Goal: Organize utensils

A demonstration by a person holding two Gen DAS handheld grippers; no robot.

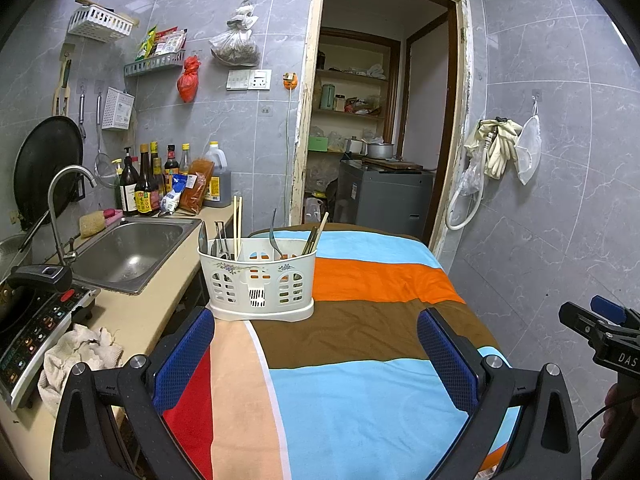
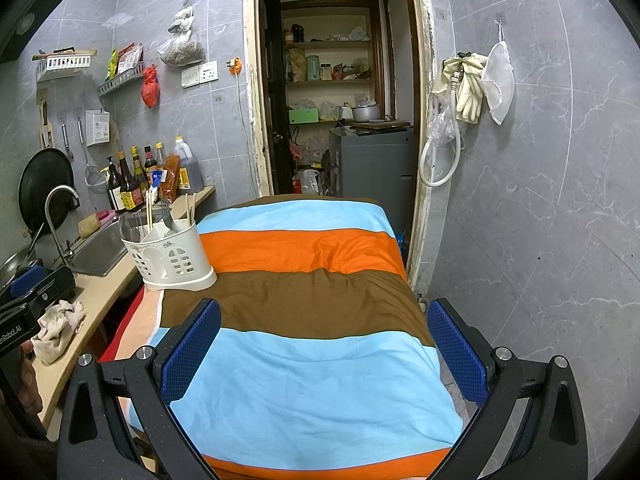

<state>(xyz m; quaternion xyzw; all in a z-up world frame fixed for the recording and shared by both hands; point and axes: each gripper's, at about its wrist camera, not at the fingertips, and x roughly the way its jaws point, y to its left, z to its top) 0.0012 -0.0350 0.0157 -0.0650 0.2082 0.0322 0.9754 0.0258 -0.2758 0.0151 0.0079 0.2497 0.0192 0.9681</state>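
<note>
White plastic caddy [image 1: 260, 280] stands at the left edge of the striped surface [image 1: 360, 380], its utensils [image 1: 236, 224] upright inside. It lies straight ahead of the left tool [image 1: 316, 356], nearer than the right tool [image 2: 324, 348]. Both gape wide, holding nothing.

Small grey-tiled kitchen, doorway at centre.
Grey marble-look wall tiles [image 1: 560, 80]; open doorway [image 1: 384, 120] to pantry shelves [image 1: 352, 112]; beige counter [image 1: 132, 312] with steel sink [image 1: 128, 252] at left.

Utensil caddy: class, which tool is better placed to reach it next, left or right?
Left, probably. The white utensil caddy stands just beyond the open left tool, nearly straight ahead. From the open right tool it sits off to the left side.
</note>
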